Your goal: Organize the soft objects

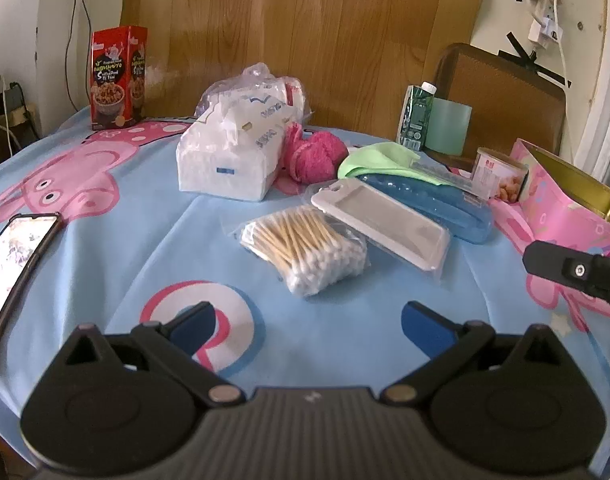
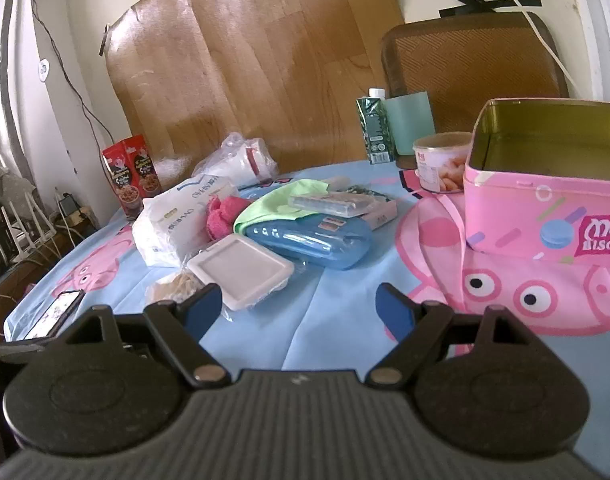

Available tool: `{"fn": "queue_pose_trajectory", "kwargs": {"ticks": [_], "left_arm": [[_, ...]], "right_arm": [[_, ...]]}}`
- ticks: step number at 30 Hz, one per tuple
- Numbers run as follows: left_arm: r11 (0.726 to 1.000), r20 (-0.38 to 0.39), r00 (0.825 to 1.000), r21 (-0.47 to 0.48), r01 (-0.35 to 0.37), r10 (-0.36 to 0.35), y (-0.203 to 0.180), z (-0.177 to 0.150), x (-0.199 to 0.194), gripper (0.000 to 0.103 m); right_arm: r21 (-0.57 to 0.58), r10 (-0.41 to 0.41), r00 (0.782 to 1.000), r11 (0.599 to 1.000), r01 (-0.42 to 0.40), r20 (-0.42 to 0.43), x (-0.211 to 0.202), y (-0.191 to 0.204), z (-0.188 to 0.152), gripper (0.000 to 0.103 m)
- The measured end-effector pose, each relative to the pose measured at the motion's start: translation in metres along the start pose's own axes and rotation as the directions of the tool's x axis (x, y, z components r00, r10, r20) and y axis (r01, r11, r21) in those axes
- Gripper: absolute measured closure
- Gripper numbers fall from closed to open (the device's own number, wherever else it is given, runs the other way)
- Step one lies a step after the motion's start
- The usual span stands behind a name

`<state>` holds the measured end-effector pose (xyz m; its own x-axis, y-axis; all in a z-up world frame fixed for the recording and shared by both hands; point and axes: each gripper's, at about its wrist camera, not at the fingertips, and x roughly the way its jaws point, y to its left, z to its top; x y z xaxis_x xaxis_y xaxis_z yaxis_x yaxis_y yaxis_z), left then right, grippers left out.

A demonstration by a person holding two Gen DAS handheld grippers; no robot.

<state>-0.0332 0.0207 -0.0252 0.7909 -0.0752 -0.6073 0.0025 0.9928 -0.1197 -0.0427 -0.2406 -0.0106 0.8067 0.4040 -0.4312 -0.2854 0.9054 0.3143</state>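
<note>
While hovering low over the blue cartoon-print tablecloth (image 1: pixel 153 240), left gripper (image 1: pixel 309 324) spread wide and empty — right gripper (image 2: pixel 301 308) likewise parted, gripping nothing. Straight ahead of the left one, nearest: clear bag of wooden-stemmed cotton swabs (image 1: pixel 305 248), long axis slanting from far left to near right. Farther back, pink fluffy cloth (image 1: pixel 315 156) and pale green soft cloth (image 1: pixel 375 158). Open pink biscuit tin (image 2: pixel 545 184) just right of the right gripper — probably the destination.

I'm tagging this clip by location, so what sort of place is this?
Most likely a room in a home. A table wears a cartoon pig tablecloth, a power strip is taped to the wall behind it, and household odds and ends such as a cotton swab pack and biscuit tin lie about.
</note>
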Motion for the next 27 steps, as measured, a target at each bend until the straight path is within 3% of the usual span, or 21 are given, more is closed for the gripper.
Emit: {"fn": "queue_pose_trajectory", "kwargs": {"ticks": [21,27], "left_arm": [[1.0,0.003,1.0,0.007,0.009,-0.009,-0.003,-0.0012,-0.0024,0.0],[1.0,0.052,0.999,0.002,-0.01,0.01,0.0066,0.0032,-0.0077,0.0]], "right_arm": [[0.002,0.002,1.0,1.0,-0.002,0.0,-0.0011,-0.0014,-0.0001,0.017],[-0.008,0.01,1.0,1.0,-0.01,-0.003,-0.0006,-0.0004,0.0002,0.017]]}}
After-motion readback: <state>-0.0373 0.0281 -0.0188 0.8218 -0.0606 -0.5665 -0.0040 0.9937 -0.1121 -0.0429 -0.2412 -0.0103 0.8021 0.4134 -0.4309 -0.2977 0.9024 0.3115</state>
